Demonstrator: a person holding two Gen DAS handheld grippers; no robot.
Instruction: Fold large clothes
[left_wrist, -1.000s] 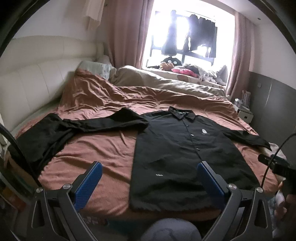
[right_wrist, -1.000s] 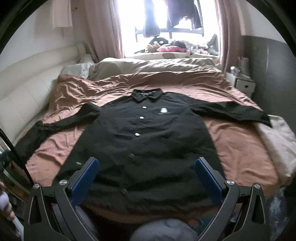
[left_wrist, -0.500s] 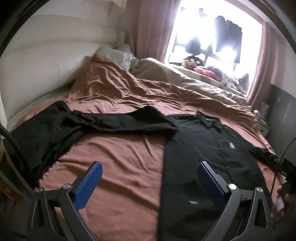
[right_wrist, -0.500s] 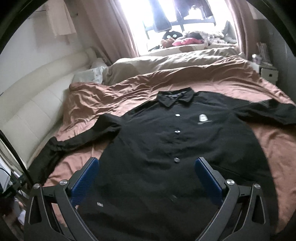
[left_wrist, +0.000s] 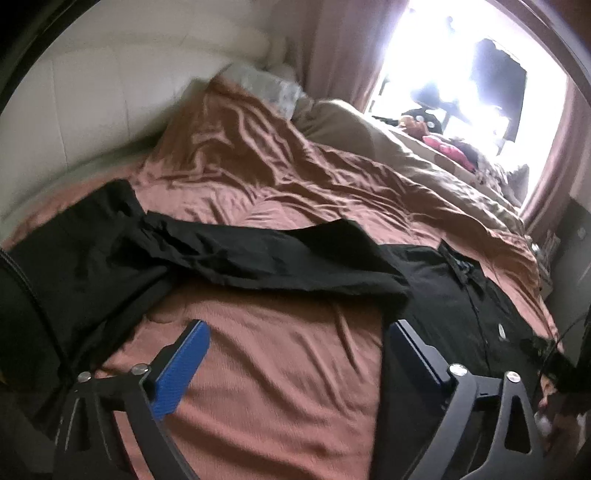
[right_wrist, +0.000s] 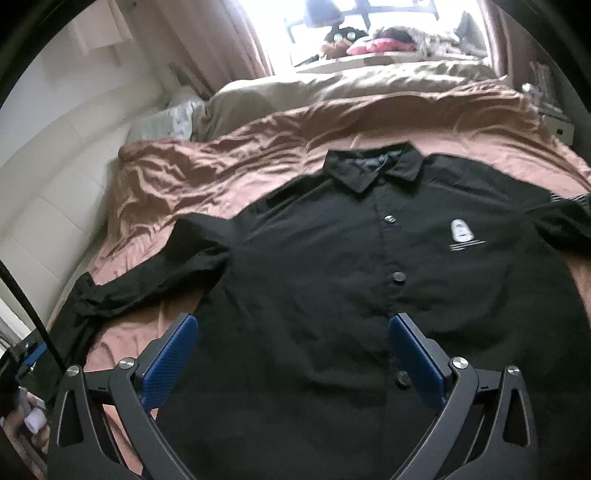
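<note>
Item: black button-front collared shirt (right_wrist: 332, 258), flat on rust-brown bedspread (left_wrist: 277, 369). Left hand-held gripper (left_wrist: 295, 373) closing, empty; right hand-held gripper (right_wrist: 291, 358) agape, empty. Advice: pinch sleeve (left_wrist: 258, 254) cleanly.

Daylight floods in from the window (left_wrist: 476, 74) beyond the bed's far edge, blown out to white glare in both my views. The black shirt (right_wrist: 332, 277) loses detail in shadow. Motion blur softens everything, and the fisheye bends and darkens the corners.
</note>
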